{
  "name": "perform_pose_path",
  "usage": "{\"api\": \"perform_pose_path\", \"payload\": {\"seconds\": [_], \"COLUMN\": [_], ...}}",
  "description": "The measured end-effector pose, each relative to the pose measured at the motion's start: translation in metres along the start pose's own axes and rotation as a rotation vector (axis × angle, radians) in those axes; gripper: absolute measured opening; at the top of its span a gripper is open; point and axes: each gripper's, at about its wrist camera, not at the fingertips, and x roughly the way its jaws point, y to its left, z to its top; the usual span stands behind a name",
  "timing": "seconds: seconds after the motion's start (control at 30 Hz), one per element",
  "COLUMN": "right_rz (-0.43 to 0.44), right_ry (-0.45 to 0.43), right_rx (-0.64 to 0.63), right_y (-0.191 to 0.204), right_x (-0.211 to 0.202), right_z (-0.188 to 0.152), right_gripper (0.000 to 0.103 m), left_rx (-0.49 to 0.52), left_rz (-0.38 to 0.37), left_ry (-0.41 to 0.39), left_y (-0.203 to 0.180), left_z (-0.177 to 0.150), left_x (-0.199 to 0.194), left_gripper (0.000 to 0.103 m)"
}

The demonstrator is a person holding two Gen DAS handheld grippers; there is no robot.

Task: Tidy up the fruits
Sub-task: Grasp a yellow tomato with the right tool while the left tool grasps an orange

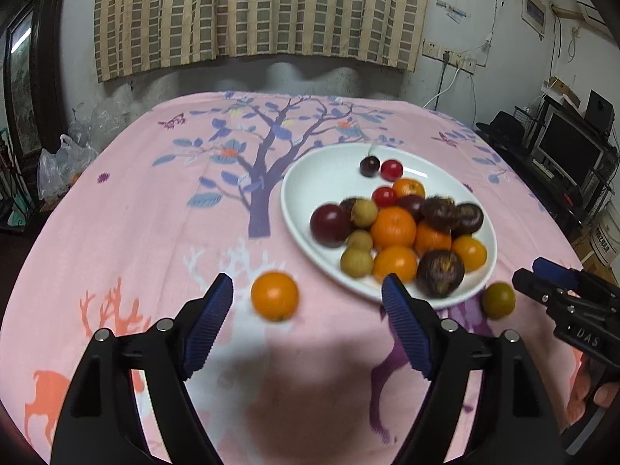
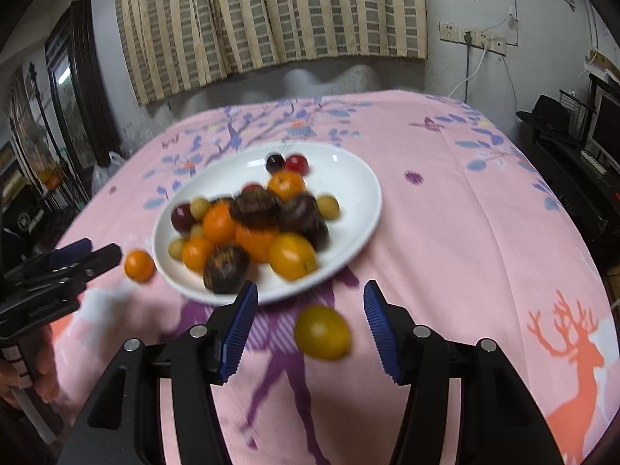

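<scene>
A white plate [image 1: 310,178] [image 2: 360,182] on the pink tablecloth holds a pile of oranges, dark purple fruits, small yellow-green fruits and red cherries. One orange [image 1: 274,295] [image 2: 139,266] lies on the cloth left of the plate, just ahead of my open, empty left gripper [image 1: 308,288] [image 2: 99,255]. A greenish-yellow citrus [image 2: 322,332] [image 1: 498,300] lies on the cloth in front of the plate, between the fingers of my open right gripper [image 2: 310,296] [image 1: 531,275], which does not touch it.
The pink tablecloth [image 1: 155,232] covers the whole table. Plastic bags [image 1: 58,166] sit off its far left edge. A desk with a monitor [image 1: 565,151] stands to the right. A curtain [image 1: 263,11] hangs behind.
</scene>
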Motion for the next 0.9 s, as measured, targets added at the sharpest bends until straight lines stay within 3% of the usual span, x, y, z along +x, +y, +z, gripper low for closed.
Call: {"api": "perform_pose_path", "payload": {"seconds": [0.37, 0.4, 0.43, 0.47, 0.63, 0.9], "right_rz": [-0.119, -0.125, -0.119, -0.108, -0.087, 0.036], "right_ry": [0.113, 0.129, 0.140, 0.140, 0.118, 0.070], "right_rx": [-0.030, -0.031, -0.030, -0.022, -0.031, -0.023], "right_y": [0.006, 0.007, 0.007, 0.008, 0.011, 0.019], "right_x": [0.037, 0.042, 0.047, 0.048, 0.037, 0.008], "right_z": [-0.018, -0.018, -0.018, -0.019, -0.023, -0.021], "right_gripper": [0.058, 0.048, 0.040, 0.039, 0.039, 0.039], "left_rx": [0.002, -0.004, -0.010, -0.016, -0.039, -0.003], "left_rz": [0.041, 0.042, 0.044, 0.046, 0.069, 0.117], "left_ry": [0.032, 0.037, 0.043, 0.050, 0.077, 0.101], "left_y": [0.014, 0.016, 0.018, 0.019, 0.027, 0.024], "left_z": [-0.019, -0.019, -0.019, -0.020, -0.019, -0.010], "left_x": [-0.004, -0.003, -0.001, 0.000, 0.013, 0.042], "left_gripper": [0.079, 0.079, 0.079, 0.079, 0.079, 0.076]}}
